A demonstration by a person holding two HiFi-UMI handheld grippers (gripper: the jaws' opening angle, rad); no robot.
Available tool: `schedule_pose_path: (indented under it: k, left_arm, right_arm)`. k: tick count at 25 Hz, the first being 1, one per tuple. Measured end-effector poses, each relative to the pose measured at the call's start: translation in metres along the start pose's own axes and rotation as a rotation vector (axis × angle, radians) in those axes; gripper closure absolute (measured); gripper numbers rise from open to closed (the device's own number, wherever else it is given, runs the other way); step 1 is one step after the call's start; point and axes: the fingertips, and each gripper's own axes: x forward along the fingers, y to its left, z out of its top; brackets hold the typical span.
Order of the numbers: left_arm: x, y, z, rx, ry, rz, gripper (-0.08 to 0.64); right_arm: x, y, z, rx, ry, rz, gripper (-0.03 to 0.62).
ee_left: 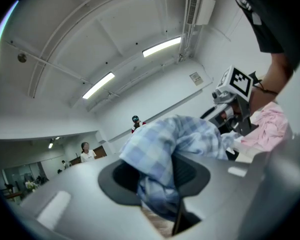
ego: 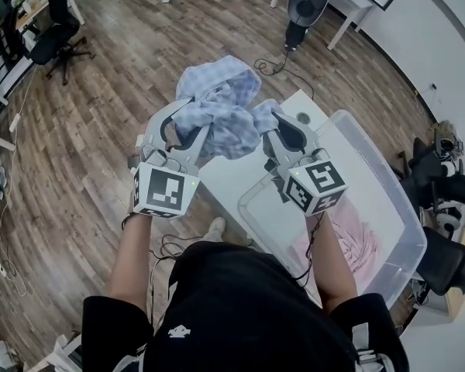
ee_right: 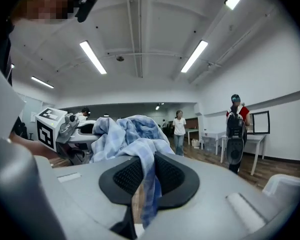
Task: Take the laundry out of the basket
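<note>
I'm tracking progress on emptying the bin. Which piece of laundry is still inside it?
The pink garment, lying crumpled in the bottom of the clear bin. The blue checked shirt hangs in the air outside it.

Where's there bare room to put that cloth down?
The blue cloth could go on the bare white table strip left of the clear bin, or in the bin's bare far half. Its near end is crowded with pink laundry.
</note>
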Motion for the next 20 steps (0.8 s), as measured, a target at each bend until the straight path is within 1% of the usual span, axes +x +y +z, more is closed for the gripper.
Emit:
schedule_pose_path:
  k: [2,4,6,8,9,11,13,15,17,20]
  left_arm:
    - [0.005,-0.015,-0.014,-0.03,0.026,-0.036,0.414]
    - [0.012,-0.03,-0.026,-0.053,0.051,-0.071,0.414]
    - [0.018,-0.042,-0.037,-0.083,0.073,-0.094,0.413]
    - [0.024,-0.048,-0.05,-0.114,0.101,-0.102,0.414]
    - [0.026,-0.05,-0.056,-0.119,0.117,-0.102,0.414]
    - [0.03,-0.056,-0.066,-0.106,0.15,-0.101,0.413]
    - [0.033,-0.062,-0.071,-0.086,0.169,-0.107,0.413]
    - [0.034,-0.069,-0.069,-0.084,0.158,-0.135,0.413]
    - [0.036,-0.081,-0.067,-0.087,0.147,-0.183,0.407]
    - [0.044,-0.112,-0.073,-0.108,0.175,-0.285,0.373]
  right_arm:
    - [-0.006,-0.001,-0.015,0.014,0.075,0.009,0.509]
    - [-0.015,-0.004,-0.027,0.016,0.131,0.009,0.443]
    - [-0.027,-0.009,-0.038,-0.009,0.187,-0.005,0.408]
    - [-0.039,-0.015,-0.049,-0.05,0.249,-0.02,0.374]
    - [-0.046,-0.018,-0.054,-0.062,0.274,-0.022,0.362]
    - [-0.06,-0.026,-0.061,-0.063,0.305,-0.03,0.35]
    - [-0.077,-0.039,-0.065,-0.043,0.312,-0.057,0.345]
    - [-0.09,-0.052,-0.064,-0.005,0.287,-0.089,0.346]
    - [-0.095,-0.06,-0.06,0.018,0.254,-0.112,0.346]
    - [-0.095,-0.063,-0.057,0.032,0.225,-0.126,0.349]
